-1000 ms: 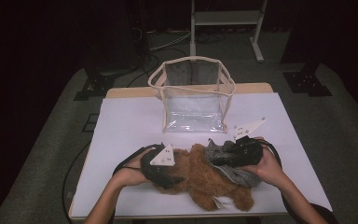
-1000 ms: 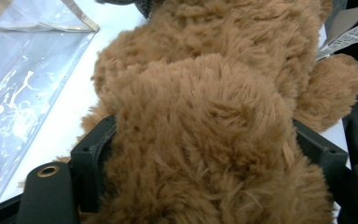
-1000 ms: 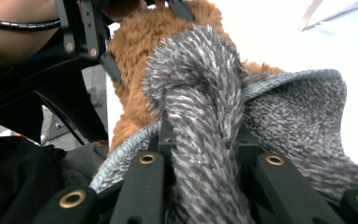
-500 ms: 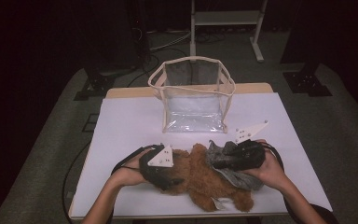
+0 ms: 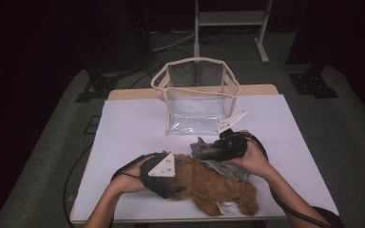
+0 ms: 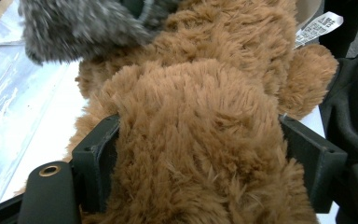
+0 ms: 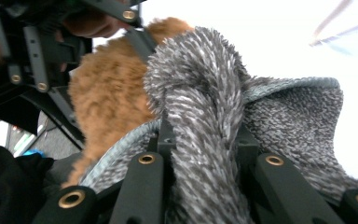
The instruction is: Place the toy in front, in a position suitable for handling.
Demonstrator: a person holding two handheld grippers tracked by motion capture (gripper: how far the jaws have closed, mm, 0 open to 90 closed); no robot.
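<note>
While the left tool (image 5: 168, 183) clamps the brown plush bear (image 5: 214, 187) on the white counter (image 5: 128, 137), the right tool (image 5: 214, 153) just beyond it pinches grey knit fabric (image 5: 221, 166). Brown fur (image 6: 196, 140) bulges between the left tool's jaws; grey fabric (image 7: 200, 116) is squeezed between the right tool's.

Dark lab: white-topped table (image 5: 138, 137), metal stand (image 5: 230, 19), floor cables (image 5: 171, 40).

Both forearms are bare, without sleeves. The left black two-jaw gripper (image 5: 168, 187) carries a pale three-cornered plate with small dark markings; the right black gripper (image 5: 218, 151) bears another. Brass-coloured rivets stud their black jaw links, and black cables trail back.
</note>
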